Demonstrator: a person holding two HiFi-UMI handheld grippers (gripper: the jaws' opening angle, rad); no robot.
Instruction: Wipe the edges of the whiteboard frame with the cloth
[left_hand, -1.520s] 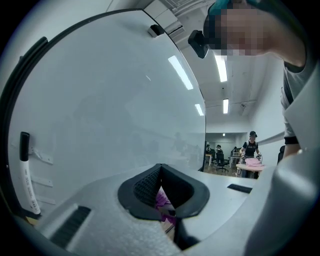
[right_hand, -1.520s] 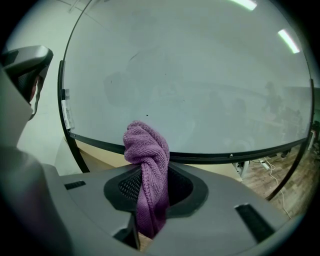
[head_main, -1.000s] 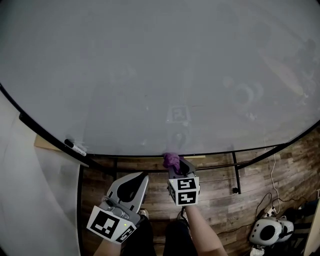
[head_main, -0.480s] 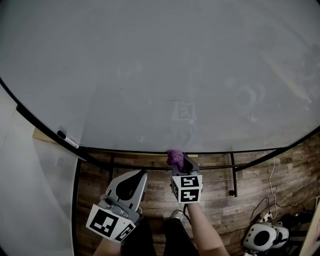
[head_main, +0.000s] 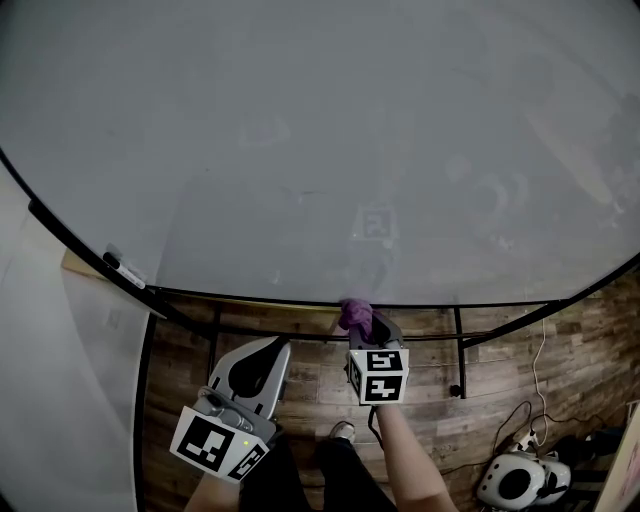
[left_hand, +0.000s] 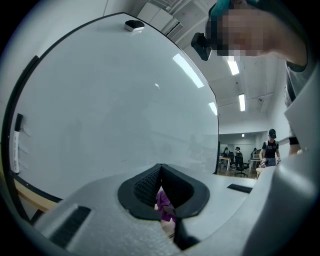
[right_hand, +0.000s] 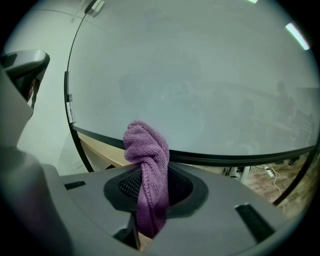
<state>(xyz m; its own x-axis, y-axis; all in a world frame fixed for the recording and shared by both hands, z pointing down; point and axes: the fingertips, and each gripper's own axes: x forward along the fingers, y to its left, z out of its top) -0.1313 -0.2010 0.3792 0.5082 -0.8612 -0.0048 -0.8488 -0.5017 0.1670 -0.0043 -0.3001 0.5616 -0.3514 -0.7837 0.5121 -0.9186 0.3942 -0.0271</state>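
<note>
**Right hand-held gripper** (head_main: 362, 328): jaws clamped on a purple cloth (head_main: 353, 314). A twisted bunch of it stands up past the jaw tips and the rest hangs down through the jaws.

**Left hand-held gripper** (head_main: 280, 350): jaws closed together with nothing gripped. It is held low, beside the right one and clear of the board. A scrap of purple shows through its jaw window, which I judge to be the cloth beyond.

**Cloth position:** the bunch sits at the bottom edge of the frame (head_main: 250, 298), near the middle of the whiteboard (head_main: 320, 150). It appears to touch the frame, but contact cannot be confirmed.

**Stage:** wiping of the bottom edge is in hand. The side and top edges lie outside the head view.

**Risks:**
- The bunch is narrow and soft. Drag along the frame could fold it over, and the hard jaw tips would then scrape the frame.
- Upward drift would put the cloth on the board face and miss the edge.
- Heavy pressure could pull the cloth out of the jaws.
- A marker (head_main: 122, 268) lies on the ledge at the lower left corner. A pass carried that far could knock it to the floor (head_main: 480, 400).
</note>
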